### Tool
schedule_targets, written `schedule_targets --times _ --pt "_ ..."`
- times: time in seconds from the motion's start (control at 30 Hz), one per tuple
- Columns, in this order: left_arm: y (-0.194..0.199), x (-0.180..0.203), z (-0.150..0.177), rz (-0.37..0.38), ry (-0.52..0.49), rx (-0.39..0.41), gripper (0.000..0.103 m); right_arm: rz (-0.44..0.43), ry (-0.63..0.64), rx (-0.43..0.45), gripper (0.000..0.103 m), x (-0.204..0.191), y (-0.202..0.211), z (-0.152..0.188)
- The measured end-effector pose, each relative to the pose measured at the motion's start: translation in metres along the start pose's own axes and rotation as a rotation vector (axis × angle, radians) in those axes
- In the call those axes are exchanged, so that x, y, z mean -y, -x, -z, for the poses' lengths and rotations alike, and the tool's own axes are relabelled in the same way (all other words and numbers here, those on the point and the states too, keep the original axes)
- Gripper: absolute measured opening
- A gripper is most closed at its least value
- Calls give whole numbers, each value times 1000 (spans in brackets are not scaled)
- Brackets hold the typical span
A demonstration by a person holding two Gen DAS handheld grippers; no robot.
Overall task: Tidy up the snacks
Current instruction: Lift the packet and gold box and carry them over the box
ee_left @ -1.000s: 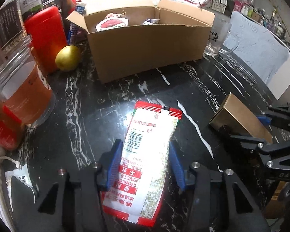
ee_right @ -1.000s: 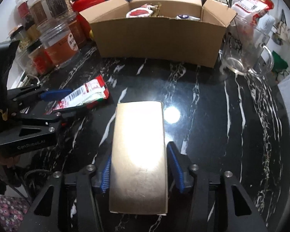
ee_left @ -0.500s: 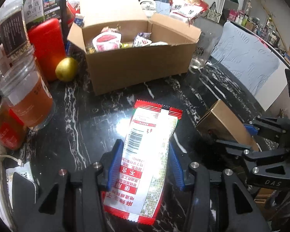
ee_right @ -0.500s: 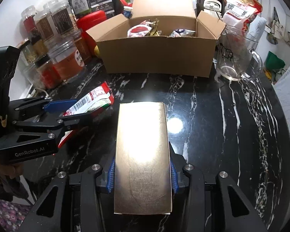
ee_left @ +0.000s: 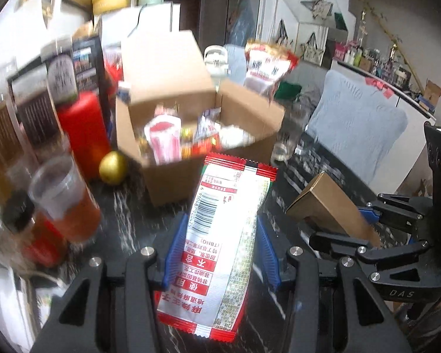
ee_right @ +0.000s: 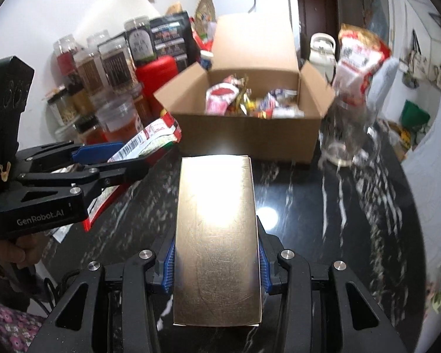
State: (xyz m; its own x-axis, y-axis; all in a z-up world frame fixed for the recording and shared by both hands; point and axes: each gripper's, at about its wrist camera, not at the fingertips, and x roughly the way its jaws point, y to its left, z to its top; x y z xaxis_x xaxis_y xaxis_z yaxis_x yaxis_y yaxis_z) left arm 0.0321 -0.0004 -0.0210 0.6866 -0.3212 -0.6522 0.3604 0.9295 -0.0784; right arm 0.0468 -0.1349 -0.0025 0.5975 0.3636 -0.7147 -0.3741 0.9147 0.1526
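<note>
The jaws of the left gripper [ee_left: 217, 253] squeeze a flat, crinkly red-and-white snack packet [ee_left: 220, 241]. The right gripper [ee_right: 216, 261] grips a smooth, shiny gold box [ee_right: 216, 235]. Both hang above the black marble tabletop [ee_right: 323, 220], near the open cardboard box [ee_right: 247, 141] of snacks.

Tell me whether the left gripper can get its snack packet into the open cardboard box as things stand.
Probably yes. The left gripper holds the snack packet clear of the table, the cardboard box lies straight ahead with flaps open, and nothing stands between them.
</note>
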Motion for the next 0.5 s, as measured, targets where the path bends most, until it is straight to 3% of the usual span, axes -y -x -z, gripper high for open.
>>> schedule_targets --times 0.5 --pt "20 3 -82 17 -42 210 47 -10 91 170 43 3 27 -78"
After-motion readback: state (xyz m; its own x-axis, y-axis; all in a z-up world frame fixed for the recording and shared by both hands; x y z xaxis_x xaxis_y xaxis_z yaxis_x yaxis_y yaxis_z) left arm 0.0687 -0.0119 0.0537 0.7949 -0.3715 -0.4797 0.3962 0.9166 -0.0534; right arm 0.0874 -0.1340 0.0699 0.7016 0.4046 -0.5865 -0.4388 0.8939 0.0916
